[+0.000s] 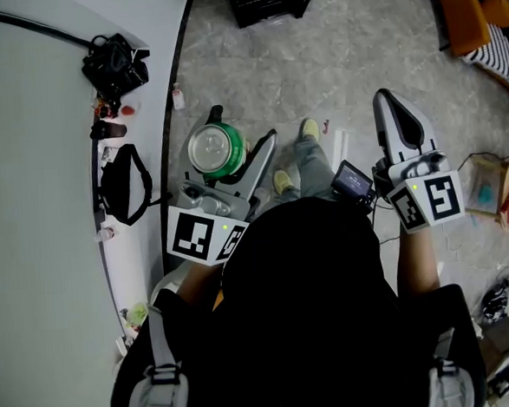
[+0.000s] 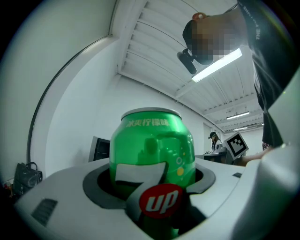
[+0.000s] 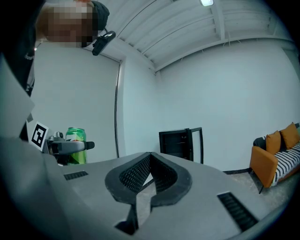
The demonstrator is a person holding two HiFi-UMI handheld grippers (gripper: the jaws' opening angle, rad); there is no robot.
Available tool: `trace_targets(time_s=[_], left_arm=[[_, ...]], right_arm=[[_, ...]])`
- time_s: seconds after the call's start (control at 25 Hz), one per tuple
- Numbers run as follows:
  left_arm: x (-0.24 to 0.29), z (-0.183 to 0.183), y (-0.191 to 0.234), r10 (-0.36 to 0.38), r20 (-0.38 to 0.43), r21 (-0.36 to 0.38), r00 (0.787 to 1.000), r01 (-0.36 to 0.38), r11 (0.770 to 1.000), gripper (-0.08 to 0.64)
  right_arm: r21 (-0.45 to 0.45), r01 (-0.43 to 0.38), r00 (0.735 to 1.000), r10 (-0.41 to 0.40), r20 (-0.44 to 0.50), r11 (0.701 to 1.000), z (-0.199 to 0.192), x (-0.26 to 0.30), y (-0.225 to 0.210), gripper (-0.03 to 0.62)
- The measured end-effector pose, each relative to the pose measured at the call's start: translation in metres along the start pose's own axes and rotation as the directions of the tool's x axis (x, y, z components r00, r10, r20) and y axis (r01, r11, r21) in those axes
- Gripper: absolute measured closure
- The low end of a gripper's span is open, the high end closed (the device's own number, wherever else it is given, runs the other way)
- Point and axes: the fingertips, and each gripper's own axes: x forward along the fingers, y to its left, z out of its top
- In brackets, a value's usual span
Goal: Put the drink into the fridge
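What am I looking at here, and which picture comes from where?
No robot here: a person holds a two-jaw gripper in each hand. The head view looks down from a camera on the person's head; each gripper view comes from a camera riding on that gripper, looking along its jaws. The left gripper is closed on an upright green soda can. The right gripper is shut and empty. Ahead stands a small black fridge with its door open, an orange sofa to its right. At the left, black bags rest on a white surface.
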Motion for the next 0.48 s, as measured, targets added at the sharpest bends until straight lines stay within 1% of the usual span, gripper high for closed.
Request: trace_targets(time_s=[0.12, 0.24, 0.36, 0.48], left_arm=[[0.014, -0.001, 0.006, -0.003, -0.009, 0.004, 1.000, 0.003, 1.000, 0.221], [0.031, 0.000, 0.008, -0.009, -0.015, 0.013, 1.000, 0.009, 1.000, 0.221], [0.053, 0.004, 0.012, -0.005, -0.022, 0.019, 1.000, 0.005, 1.000, 0.221], [0.077, 0.006, 0.018, 0.004, -0.029, 0.013, 1.000, -0.004, 1.000, 0.221]], right_arm=[[0.032, 0.000, 1.000, 0.000, 0.011, 0.999, 0.001, 0.014, -0.009, 0.581], [0.040, -0.009, 1.000, 0.008, 0.019, 0.999, 0.001, 0.028, -0.022, 0.581], [0.049, 0.001, 1.000, -0.001, 0.004, 0.999, 0.002, 0.042, -0.043, 0.581], [0.067, -0.005, 1.000, 0.005, 0.006, 0.998, 0.006, 0.058, -0.060, 0.581]])
